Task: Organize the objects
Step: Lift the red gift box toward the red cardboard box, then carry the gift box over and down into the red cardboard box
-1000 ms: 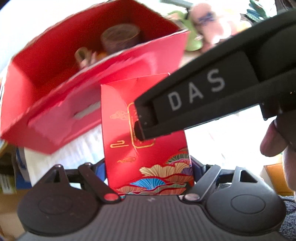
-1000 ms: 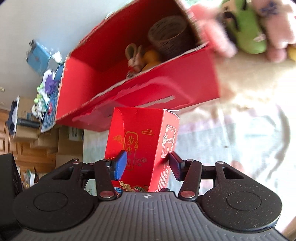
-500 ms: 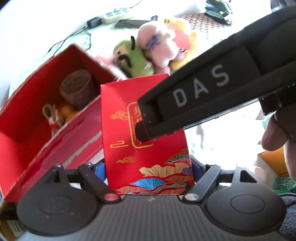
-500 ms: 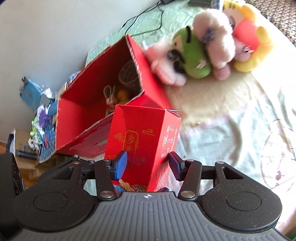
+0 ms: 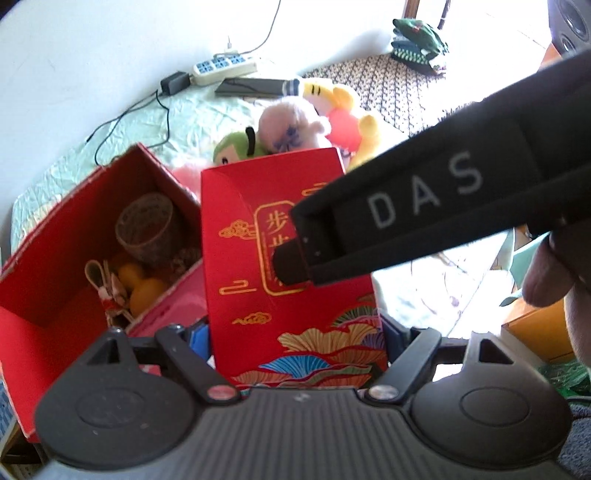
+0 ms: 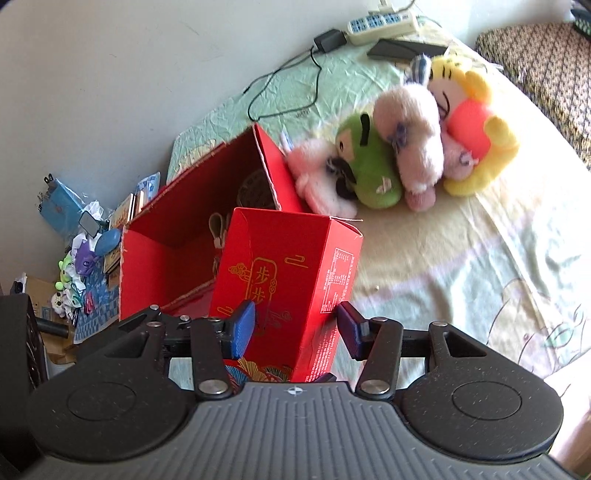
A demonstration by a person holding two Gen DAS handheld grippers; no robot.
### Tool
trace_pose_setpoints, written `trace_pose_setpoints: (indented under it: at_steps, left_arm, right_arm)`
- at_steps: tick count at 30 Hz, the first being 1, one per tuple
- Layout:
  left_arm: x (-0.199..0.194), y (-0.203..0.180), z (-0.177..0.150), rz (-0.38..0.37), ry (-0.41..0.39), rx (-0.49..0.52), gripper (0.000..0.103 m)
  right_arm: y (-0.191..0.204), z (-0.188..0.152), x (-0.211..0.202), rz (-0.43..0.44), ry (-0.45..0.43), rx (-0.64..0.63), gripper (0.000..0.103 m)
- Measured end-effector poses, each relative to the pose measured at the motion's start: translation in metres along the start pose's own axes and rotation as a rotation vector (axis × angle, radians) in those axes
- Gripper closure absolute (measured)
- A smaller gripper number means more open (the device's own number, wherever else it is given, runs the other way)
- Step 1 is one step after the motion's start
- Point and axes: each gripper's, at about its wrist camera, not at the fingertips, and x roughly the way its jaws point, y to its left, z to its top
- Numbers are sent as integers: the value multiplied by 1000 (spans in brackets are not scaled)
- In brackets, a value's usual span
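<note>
Holding the small red carton off the bed with both tongs at once; it hangs just in front of the big open red box, not yet over its mouth.

Right tongs: blue pads clamped on the carton's two sides, jaws partly apart to its width. Left tongs: carton wedged between the jaws low down; the pads are mostly hidden behind it, but it sits tight, so I read this as a grip too. The right tool's black body crosses the left view and lies across the carton's front.

Inside the big box: a woven cup, something yellow and a small figure with a loop, all crowded toward one end.

Risks, as I judge them:
- Two grips on one thin cardboard carton. If my hands drift apart or twist against each other, the walls could buckle or one pair of pads slip.
- The carton's lower edge could catch the box's near wall on the way in.
- Setting it down on the cup would leave it tilted.

Surface: a bed with a pale, wrinkled, patterned sheet. Plush toys heaped beyond the box. A power strip, adapter and cable by the white wall. Clutter on the floor to the left.
</note>
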Motion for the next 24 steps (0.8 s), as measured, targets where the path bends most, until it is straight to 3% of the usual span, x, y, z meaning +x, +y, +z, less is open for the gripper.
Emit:
trace_pose_setpoints:
  at_steps: [15, 24]
  left_arm:
    - [-10, 22, 20, 87, -55, -82, 22]
    - [-21, 48, 23, 115, -94, -176, 22]
  right_arm:
    - [27, 24, 9, 2, -68, -106, 50]
    - [38, 35, 13, 86, -47, -120, 56]
